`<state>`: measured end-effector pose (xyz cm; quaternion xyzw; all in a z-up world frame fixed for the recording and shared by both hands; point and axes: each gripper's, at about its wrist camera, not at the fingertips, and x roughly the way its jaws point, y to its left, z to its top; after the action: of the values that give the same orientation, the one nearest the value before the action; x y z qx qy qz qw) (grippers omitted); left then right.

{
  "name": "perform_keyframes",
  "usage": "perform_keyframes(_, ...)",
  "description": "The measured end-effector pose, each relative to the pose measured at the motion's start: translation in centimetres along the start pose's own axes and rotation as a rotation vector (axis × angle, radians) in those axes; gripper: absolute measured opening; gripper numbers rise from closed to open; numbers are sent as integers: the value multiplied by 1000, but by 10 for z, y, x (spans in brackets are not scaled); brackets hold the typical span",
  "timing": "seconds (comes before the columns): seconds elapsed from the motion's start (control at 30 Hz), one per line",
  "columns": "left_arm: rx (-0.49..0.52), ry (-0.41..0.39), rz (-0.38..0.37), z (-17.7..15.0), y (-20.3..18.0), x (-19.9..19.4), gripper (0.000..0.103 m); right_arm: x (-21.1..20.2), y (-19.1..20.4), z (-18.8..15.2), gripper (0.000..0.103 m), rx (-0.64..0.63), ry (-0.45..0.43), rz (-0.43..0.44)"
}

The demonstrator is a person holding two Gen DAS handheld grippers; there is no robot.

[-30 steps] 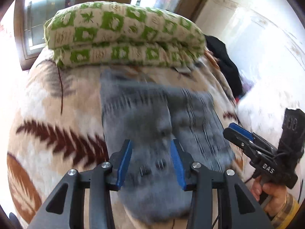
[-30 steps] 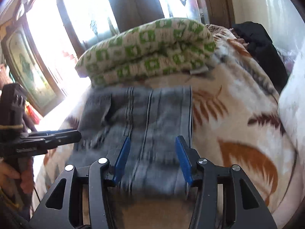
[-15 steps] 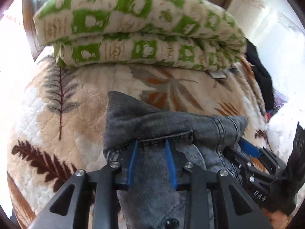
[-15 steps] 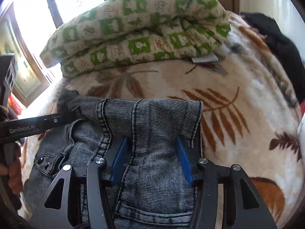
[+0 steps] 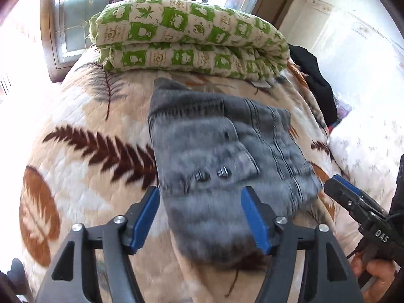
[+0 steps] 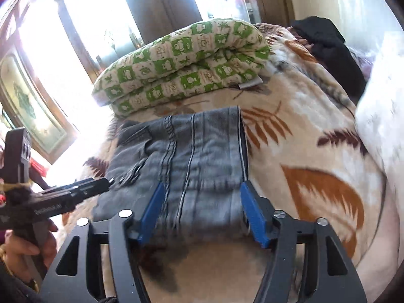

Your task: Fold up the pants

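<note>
Both grippers just let go: left gripper (image 5: 200, 217) and right gripper (image 6: 200, 213) jaws have just been opening, now spread, pinching nothing. Folded jeans (image 5: 222, 156) lie on blanket (image 5: 83, 176) just ahead of jaws. Fold looks laid down.
</note>
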<state>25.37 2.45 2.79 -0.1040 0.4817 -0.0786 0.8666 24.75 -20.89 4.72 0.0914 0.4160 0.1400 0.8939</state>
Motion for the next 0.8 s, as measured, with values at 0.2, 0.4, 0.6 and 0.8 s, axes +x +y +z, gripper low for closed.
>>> perform_keyframes(0.2,58,-11,40,-27,-14,-21,77,-29,15,-22,73,-57,-13,-21)
perform_keyframes(0.4,102,-40,75,-44,-25,-44,82,-65,23,-36,85,-81,-65,-56)
perform_keyframes(0.6,117,-74,94,-57,-31,-66,94,-90,26,-46,93,-68,-64,-37)
perform_keyframes(0.8,112,-103,98,-74,-36,-87,102,-107,30,-62,98,-72,-37,-33)
